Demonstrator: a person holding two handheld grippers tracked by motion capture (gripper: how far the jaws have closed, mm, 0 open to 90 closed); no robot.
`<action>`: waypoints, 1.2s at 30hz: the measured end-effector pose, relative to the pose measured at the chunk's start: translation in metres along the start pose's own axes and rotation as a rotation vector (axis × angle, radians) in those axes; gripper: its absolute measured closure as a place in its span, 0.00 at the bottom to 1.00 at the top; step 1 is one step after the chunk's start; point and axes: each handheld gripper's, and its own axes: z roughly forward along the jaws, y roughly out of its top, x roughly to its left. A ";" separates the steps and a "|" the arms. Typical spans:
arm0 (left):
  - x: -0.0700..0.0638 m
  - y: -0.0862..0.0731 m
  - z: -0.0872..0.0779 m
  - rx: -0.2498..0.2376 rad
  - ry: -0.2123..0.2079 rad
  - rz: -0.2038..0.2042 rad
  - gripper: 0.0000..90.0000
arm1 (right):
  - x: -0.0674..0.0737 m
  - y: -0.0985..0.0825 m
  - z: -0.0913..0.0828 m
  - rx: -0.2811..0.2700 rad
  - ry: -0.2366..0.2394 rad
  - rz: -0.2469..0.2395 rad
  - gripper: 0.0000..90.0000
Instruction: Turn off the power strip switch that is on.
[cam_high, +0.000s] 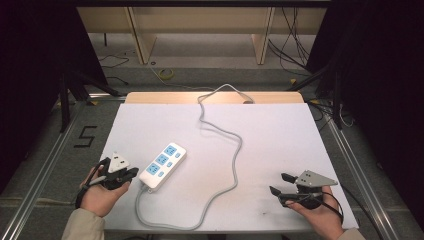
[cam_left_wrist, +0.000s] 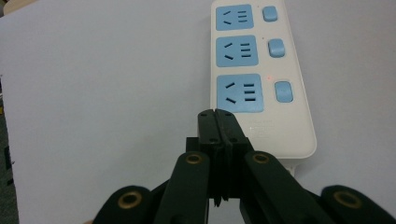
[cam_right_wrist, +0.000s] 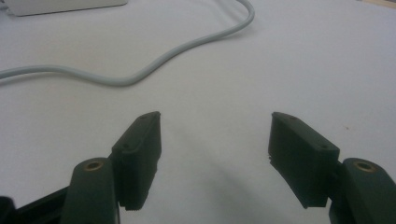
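A white power strip (cam_high: 162, 165) with three blue sockets and blue switches lies on the white table sheet (cam_high: 270, 135), left of centre. Its grey cable (cam_high: 235, 165) loops round the front and runs off the table's far edge. My left gripper (cam_high: 134, 172) is shut with nothing between its jaws, just left of the strip's near end. In the left gripper view the closed fingertips (cam_left_wrist: 215, 122) hover at the strip (cam_left_wrist: 254, 70), below its nearest socket. My right gripper (cam_high: 280, 183) rests open at the front right, empty, its pads (cam_right_wrist: 140, 154) wide apart over the bare sheet, with the cable (cam_right_wrist: 140, 72) ahead.
The table's wooden far edge (cam_high: 215, 97) borders the sheet. Metal rails (cam_high: 45, 165) run along both sides of the table. Wooden furniture legs (cam_high: 142, 35) and loose cables (cam_high: 295, 40) stand on the floor beyond.
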 end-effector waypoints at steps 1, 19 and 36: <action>0.000 0.001 0.000 0.005 -0.001 0.001 0.99 | 0.000 0.000 0.000 0.000 0.000 0.000 0.39; -0.002 0.016 0.006 0.014 -0.002 0.002 0.99 | 0.000 0.000 0.001 0.008 0.002 0.000 0.39; -0.010 0.026 0.015 0.038 -0.021 0.025 0.99 | -0.002 -0.001 0.002 0.007 -0.007 0.002 0.39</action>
